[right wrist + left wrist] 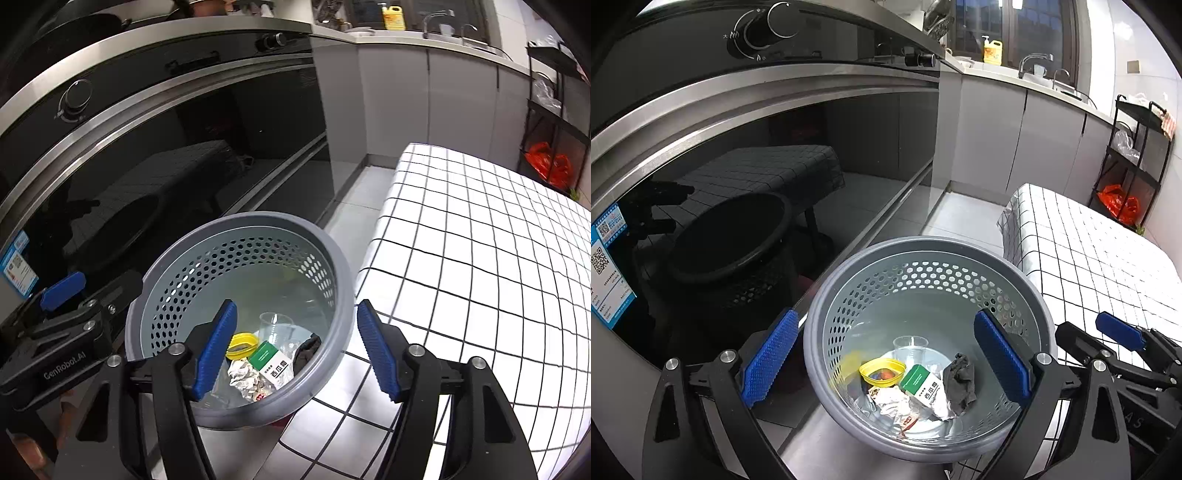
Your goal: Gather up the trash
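Apparently both grippers, left gripper and right gripper, hang spread, tilted over the bin.

The waste basket looks like matt grey plastic, its wall perforated with small holes. Inside lie a crumpled ball of shiny foil, a clear plastic cup, a glossy yellow plastic lid, a green-and-white cardboard box and a wad of dull dark cloth. To the left, the oven door is glossy black glass, mirror-like, framed by brushed metal trim. To the right, a checked tablecloth looks smooth. Both grippers' pads are blue, finely ribbed rubber or plastic on matt black frames.
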### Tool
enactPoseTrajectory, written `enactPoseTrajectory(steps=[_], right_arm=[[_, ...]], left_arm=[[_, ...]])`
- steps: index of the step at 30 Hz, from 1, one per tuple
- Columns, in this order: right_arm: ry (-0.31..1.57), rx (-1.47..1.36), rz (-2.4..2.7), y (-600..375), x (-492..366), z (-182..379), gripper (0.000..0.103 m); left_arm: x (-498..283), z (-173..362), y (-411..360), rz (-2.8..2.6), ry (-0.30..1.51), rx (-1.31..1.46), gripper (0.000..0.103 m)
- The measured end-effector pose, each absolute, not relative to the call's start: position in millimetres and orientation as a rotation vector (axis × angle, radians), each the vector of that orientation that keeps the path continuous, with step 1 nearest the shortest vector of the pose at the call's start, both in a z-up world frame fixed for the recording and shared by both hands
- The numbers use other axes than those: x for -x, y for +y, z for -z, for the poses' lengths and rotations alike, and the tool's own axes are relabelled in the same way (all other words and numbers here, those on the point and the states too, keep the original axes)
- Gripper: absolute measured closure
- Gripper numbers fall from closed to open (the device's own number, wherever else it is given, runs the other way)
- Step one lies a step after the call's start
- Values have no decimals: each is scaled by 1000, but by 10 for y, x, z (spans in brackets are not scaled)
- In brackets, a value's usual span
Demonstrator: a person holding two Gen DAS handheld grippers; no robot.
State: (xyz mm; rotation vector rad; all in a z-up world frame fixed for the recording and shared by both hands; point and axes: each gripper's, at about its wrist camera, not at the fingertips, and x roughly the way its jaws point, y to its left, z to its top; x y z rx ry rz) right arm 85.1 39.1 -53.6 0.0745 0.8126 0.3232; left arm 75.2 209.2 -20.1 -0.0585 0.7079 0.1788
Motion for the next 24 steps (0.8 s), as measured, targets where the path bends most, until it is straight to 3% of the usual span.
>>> enactPoseTrajectory(steps=[24], right_arm=[[776, -36, -242, 422, -725, 426, 31]], left_arm=[[-719, 171, 2080, -188, 702, 51, 6]])
